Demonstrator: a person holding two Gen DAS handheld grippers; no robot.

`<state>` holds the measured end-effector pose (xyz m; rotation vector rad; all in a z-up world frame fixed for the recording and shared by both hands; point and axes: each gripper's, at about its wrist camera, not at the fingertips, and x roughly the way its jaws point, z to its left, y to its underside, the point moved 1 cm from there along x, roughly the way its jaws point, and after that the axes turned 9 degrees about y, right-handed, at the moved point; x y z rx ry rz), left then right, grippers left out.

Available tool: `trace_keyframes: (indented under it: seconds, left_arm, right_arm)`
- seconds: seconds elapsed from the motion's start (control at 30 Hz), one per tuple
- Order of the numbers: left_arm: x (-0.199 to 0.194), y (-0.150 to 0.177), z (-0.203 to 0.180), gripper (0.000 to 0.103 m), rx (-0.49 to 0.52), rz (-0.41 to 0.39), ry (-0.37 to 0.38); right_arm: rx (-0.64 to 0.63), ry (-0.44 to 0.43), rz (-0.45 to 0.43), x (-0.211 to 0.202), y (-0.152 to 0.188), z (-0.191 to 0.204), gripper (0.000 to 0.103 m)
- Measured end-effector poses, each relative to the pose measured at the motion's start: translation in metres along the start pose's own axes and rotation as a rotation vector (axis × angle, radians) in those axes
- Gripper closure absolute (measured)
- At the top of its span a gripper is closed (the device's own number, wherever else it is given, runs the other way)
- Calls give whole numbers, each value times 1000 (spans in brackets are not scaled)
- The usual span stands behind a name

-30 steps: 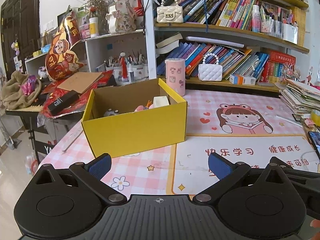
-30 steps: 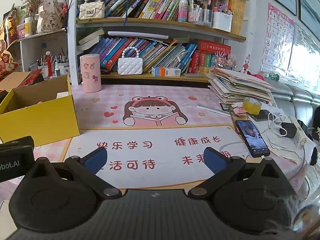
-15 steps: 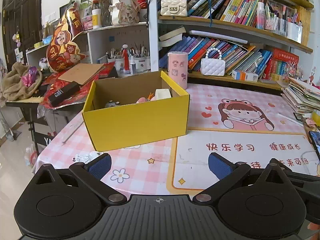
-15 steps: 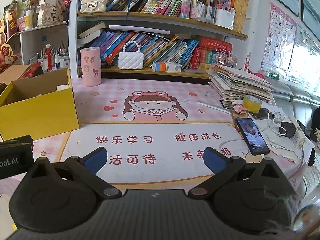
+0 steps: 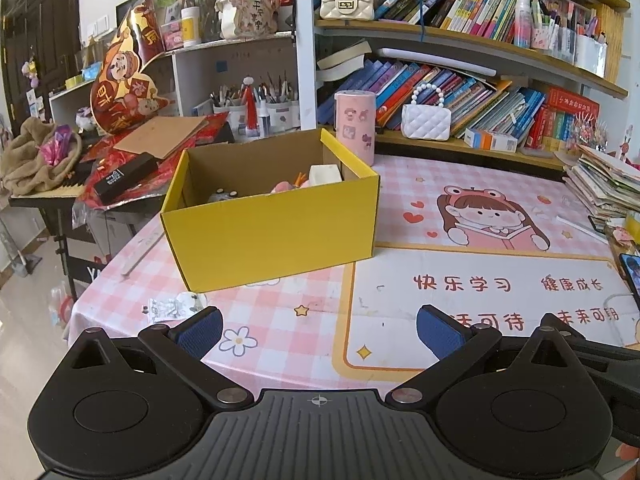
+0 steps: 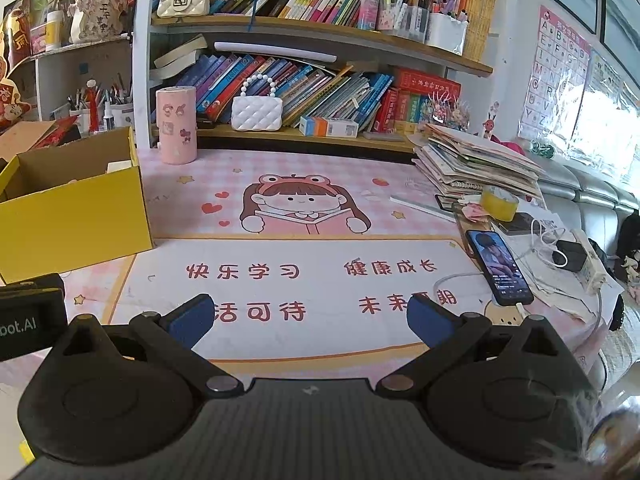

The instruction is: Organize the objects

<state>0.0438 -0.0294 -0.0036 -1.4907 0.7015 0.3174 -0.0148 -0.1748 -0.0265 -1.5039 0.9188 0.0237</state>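
A yellow cardboard box [image 5: 272, 236] stands open on the pink table mat, and small items lie in it: a white block [image 5: 325, 174], something pink [image 5: 282, 187] and a dark toy [image 5: 222, 195]. The same box [image 6: 76, 220] fills the left edge of the right wrist view. My left gripper [image 5: 318, 330] hangs open over the near table edge, well short of the box, with nothing between its blue pads. Over the printed mat [image 6: 312, 276] my right gripper [image 6: 310, 318] is open and holds nothing too.
A pink cylinder [image 5: 355, 126] stands behind the box. A small crumpled wrapper [image 5: 170, 307] lies near the front left edge. On the right are a phone on a cable [image 6: 498, 266], a yellow tape roll [image 6: 499, 203], a paper stack [image 6: 476, 162] and chargers. Bookshelves back the table.
Both grippers have drawn back and up from the table, so the box looks farther away and more of the near edge shows. Both stayed open.
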Motion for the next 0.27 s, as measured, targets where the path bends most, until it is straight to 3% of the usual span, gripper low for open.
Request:
trace_keyframes:
  seconds: [0.27]
  left_arm:
    - [3,0,1,0,-7,15,-1]
  right_arm:
    - [-8,-2,9,3,0,3,0]
